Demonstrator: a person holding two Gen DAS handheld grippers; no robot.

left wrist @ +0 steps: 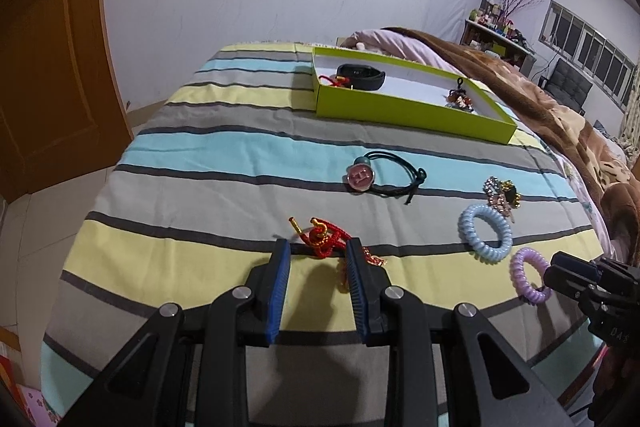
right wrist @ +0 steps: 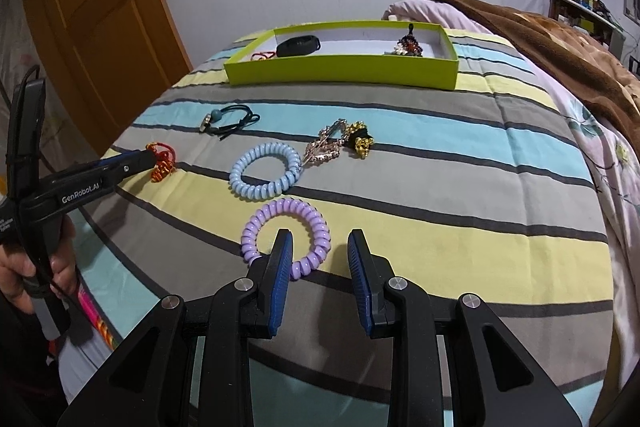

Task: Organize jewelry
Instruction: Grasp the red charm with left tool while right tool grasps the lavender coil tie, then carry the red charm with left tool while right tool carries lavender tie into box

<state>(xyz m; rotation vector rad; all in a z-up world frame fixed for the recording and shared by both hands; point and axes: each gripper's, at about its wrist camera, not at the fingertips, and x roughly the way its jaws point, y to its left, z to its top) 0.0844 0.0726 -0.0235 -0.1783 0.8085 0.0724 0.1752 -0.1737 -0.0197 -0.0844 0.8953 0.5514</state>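
A red knotted cord bracelet (left wrist: 325, 239) lies on the striped bedspread just past the tips of my left gripper (left wrist: 318, 249), which is open; the cord's gold end trails by the right finger. My right gripper (right wrist: 320, 239) is open too, its left finger over the hole of a purple spiral hair tie (right wrist: 286, 235), with the ring's right side between the pads. A lime-green box (right wrist: 340, 71) at the back holds a black band (right wrist: 298, 46), a red cord and a beaded ornament (right wrist: 408, 45). From the right wrist view, the left gripper (right wrist: 150, 158) meets the red bracelet (right wrist: 163, 165).
A blue spiral hair tie (right wrist: 266, 171), a rhinestone clip (right wrist: 324, 146), a gold-and-black piece (right wrist: 360, 141) and a black hair tie with a pink charm (left wrist: 360, 177) lie mid-bed. A brown blanket (left wrist: 560, 115) borders the right. The bed edge drops off left, toward a wooden door (left wrist: 48, 67).
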